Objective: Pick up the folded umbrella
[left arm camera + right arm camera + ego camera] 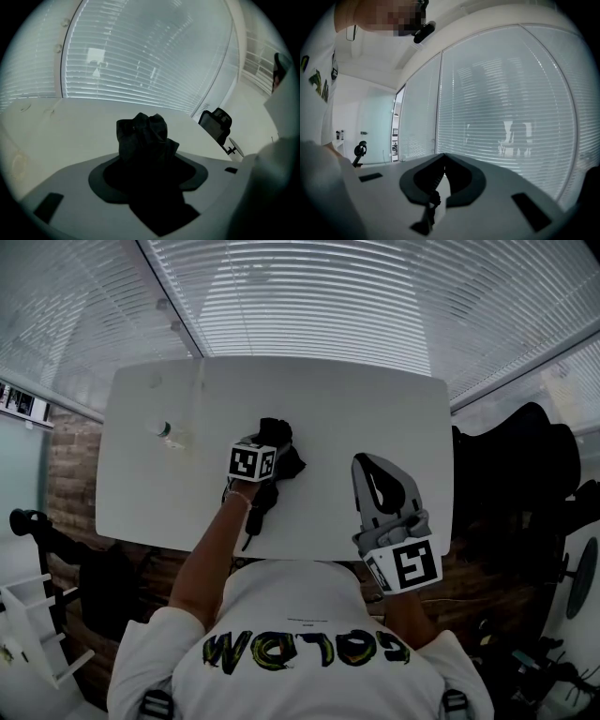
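The folded umbrella [286, 463] is a crumpled black bundle near the middle of the white table [375, 399]. My left gripper [267, 451] is shut on it from the near side. In the left gripper view the umbrella [145, 133] fills the gap between the jaws of the left gripper [150, 164] and sticks out past them. A dark part of it trails under the wrist toward the table's front edge. My right gripper [367, 463] rests over the front right of the table, shut and holding nothing. In the right gripper view the tips of the right gripper [443, 155] meet.
A small clear bottle [161, 428] stands at the table's left. A black office chair [525, 456] is beyond the right edge, also seen as the chair [216, 123] in the left gripper view. Window blinds run behind the table. A white rack [37, 634] stands at the lower left.
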Demonstrator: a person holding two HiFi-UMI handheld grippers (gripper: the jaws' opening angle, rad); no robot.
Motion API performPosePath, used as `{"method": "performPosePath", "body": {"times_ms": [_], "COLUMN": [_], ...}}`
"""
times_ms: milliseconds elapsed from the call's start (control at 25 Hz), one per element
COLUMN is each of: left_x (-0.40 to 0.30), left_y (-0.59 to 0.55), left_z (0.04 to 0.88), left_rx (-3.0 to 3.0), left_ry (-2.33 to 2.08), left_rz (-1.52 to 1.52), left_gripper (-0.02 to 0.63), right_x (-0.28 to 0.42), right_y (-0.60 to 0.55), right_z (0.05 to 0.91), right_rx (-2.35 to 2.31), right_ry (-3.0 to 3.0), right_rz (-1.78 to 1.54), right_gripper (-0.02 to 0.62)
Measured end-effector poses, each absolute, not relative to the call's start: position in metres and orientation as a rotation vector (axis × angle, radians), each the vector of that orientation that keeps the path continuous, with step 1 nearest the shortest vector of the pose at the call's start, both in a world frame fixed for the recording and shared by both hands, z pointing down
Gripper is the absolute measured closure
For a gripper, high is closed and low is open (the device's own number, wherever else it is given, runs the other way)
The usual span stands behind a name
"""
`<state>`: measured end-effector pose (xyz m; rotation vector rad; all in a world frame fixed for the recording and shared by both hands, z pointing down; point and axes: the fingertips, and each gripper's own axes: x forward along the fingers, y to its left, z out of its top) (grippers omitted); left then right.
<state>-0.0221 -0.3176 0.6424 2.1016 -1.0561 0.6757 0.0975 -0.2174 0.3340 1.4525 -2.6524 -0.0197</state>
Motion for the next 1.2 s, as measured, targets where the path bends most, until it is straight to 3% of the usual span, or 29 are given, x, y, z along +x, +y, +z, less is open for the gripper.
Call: {"method": "performPosePath", "body": {"times_ms": [1200], "left_x": [-0.036], "left_y": [-0.288], "left_z": [0.462], "left_rx": [2.500], "left_ry": [-1.264], "left_rz": [0.254], "left_gripper": [0.356], "right_x": [0.087], "right_y": [-0.219], "right_z": [0.335], "right_rx": [1.437], "right_ry": [-2.657], "right_rz": [-0.028], "right_gripper": [0.583]}}
